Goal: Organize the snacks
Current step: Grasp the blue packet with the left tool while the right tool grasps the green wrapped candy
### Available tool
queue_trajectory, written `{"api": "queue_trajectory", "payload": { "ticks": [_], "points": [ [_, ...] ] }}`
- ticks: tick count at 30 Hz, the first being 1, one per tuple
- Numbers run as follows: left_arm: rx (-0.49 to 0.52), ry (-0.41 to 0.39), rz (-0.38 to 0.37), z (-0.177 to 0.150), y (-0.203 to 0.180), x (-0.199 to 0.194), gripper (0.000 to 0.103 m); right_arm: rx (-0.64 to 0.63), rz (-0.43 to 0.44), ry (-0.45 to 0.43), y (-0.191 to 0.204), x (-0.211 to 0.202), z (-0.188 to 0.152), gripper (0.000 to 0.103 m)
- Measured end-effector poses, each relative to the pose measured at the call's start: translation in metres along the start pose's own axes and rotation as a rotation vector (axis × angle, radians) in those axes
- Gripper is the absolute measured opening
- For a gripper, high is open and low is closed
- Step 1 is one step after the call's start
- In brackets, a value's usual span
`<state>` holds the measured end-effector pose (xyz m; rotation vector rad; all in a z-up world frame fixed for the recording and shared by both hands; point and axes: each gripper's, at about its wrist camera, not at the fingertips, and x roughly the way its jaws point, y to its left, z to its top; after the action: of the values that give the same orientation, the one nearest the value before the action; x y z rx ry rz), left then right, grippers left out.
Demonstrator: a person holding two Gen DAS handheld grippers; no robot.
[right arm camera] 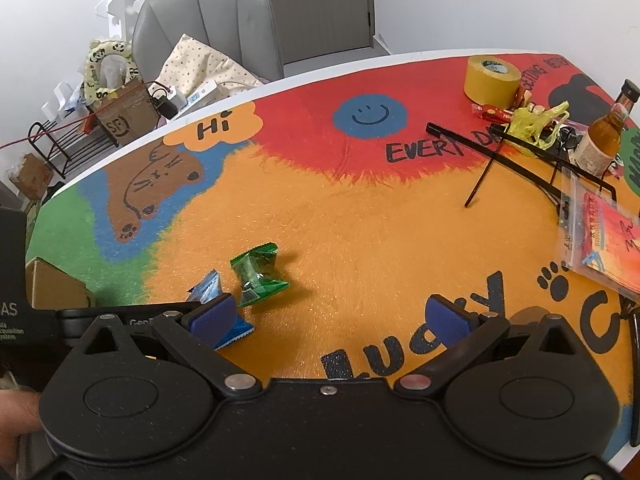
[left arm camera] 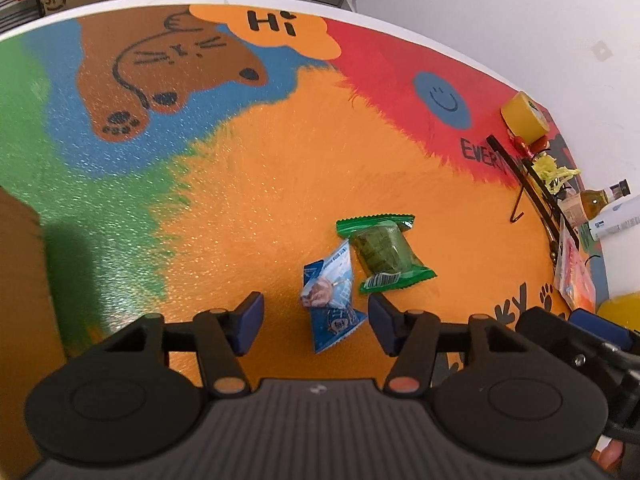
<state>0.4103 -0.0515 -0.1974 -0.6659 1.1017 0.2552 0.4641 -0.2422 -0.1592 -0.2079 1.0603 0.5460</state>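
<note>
Tilting steeply down — left gripper (left arm camera: 316, 322) (jaws apart) straddles blue packet (left arm camera: 331, 300).

The table (right arm camera: 360, 216) wears a bright cartoon mat; on it lie a green snack (right arm camera: 259, 276), blue snack (left arm camera: 332, 300), tape roll (right arm camera: 491, 80), bottle (right arm camera: 604, 136).

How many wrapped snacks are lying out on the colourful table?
2. The blue packet lies between the left tool's open fingers; the green packet lies right beside it. Others may hide among the clutter at the table's edge.

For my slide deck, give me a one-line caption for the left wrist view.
Open left gripper straddles a blue packet beside a green packet on the colourful table.
</note>
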Motion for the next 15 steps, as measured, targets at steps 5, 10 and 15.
{"api": "queue_trajectory", "payload": {
  "ticks": [5,10,15],
  "points": [
    [0.019,-0.024,-0.002,0.003,-0.005,0.007,0.042,0.009,0.010,0.010,0.002,0.009,0.002,0.103],
    [0.014,-0.016,0.014,0.008,-0.002,0.006,0.023,0.018,0.035,0.018,0.008,0.022,0.006,0.096],
    [0.010,-0.031,0.015,0.010,0.009,-0.006,0.023,0.021,0.068,0.026,0.019,0.036,0.008,0.093]
  ]
}}
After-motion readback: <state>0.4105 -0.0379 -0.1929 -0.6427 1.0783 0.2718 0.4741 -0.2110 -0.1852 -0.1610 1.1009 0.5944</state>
